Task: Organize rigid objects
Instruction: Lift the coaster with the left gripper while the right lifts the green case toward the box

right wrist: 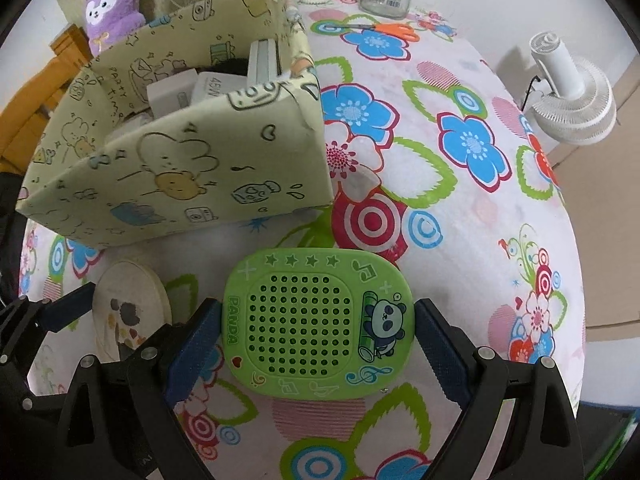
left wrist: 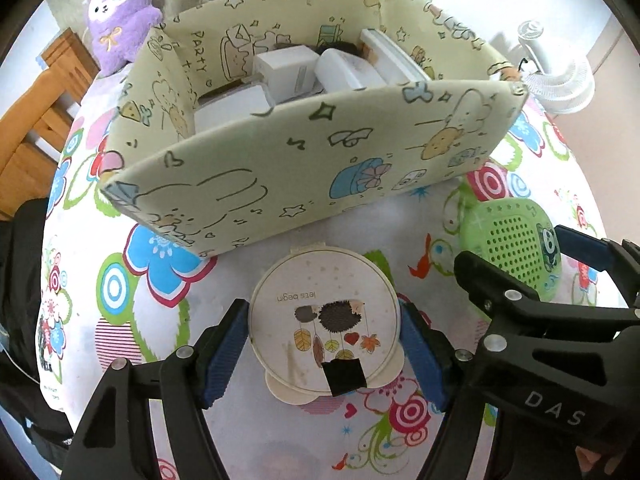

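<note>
Flowered cloth (right wrist: 440, 92) covers the table, and a cream cartoon-print box (left wrist: 280, 152) holding white items fills the upper middle of your left view, a purple plush toy (left wrist: 118, 4) at its upper left. Your left gripper (left wrist: 324, 344) sits low in the frame, its blue pads touching or nearly touching both sides of a round hedgehog-print case (left wrist: 324, 332) lying just before the box. Your right gripper (right wrist: 316, 344) likewise brackets a green panda case (right wrist: 316, 320) flat on the cloth at lower centre, though whether either grip presses, you cannot tell.
</note>
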Available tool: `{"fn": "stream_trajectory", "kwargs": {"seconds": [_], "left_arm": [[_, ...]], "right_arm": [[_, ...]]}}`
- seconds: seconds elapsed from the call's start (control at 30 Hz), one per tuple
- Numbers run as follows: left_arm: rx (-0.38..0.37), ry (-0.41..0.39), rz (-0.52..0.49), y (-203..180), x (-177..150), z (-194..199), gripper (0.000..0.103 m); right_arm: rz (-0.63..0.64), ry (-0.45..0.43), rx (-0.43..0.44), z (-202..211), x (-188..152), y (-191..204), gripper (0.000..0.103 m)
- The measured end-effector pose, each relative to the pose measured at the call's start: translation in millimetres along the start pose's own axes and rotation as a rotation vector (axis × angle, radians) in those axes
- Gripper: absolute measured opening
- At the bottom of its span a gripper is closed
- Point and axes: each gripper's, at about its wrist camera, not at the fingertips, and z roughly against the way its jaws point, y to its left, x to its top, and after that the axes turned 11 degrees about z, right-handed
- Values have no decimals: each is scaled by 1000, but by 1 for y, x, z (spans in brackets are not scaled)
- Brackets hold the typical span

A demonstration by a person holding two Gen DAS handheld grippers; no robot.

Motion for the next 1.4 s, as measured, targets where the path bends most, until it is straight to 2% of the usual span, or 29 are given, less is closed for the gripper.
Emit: {"fn": "stream_trajectory", "kwargs": {"seconds": [0.33,0.6,1.03,1.4], "left_arm": [[-7,-32,-16,10,-3,40,76],[-11,-77,-34,9,-9,49,76],[2,-137,-36,14,3,85,76],[-4,-169,-25,13,15,99,76]], "right_arm": [[-13,-46,-6,33,-2,7,95],[-14,-101,-13,64,3,13,95],[-26,-167,-11,99,18,20,95],[-18,-200,-8,115,33,18,95]]}}
